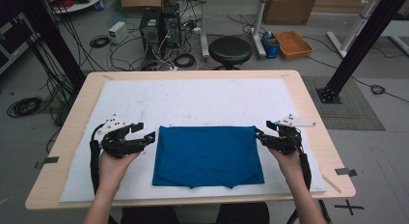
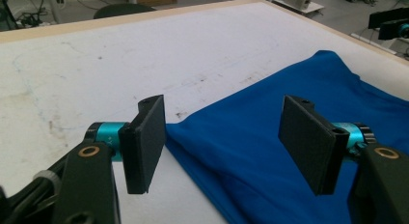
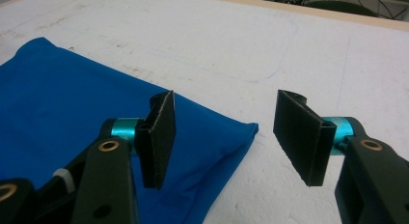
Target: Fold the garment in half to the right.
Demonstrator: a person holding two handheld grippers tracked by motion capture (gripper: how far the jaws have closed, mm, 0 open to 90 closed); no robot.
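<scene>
The folded blue cloth (image 1: pixel 208 155) lies flat mid-table on the white mat (image 1: pixel 193 98), its near edge close to the mat's front, bare mat beyond. Left tongs (image 1: pixel 150 135) and right tongs (image 1: pixel 259 133) flank its far corners — both gaping wide, holding nothing.

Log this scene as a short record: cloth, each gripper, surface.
cloth: folded blue fabric garment, lying flat, centred near the table's front edge
left gripper: black two-jaw gripper at the cloth's far left corner, jaws open, nothing between the pads
right gripper: black two-jaw gripper at the cloth's far right corner, jaws open, nothing gripped
surface: white padded mat on a light wooden table, faintly stained
contact: neither gripper presses on the cloth
</scene>
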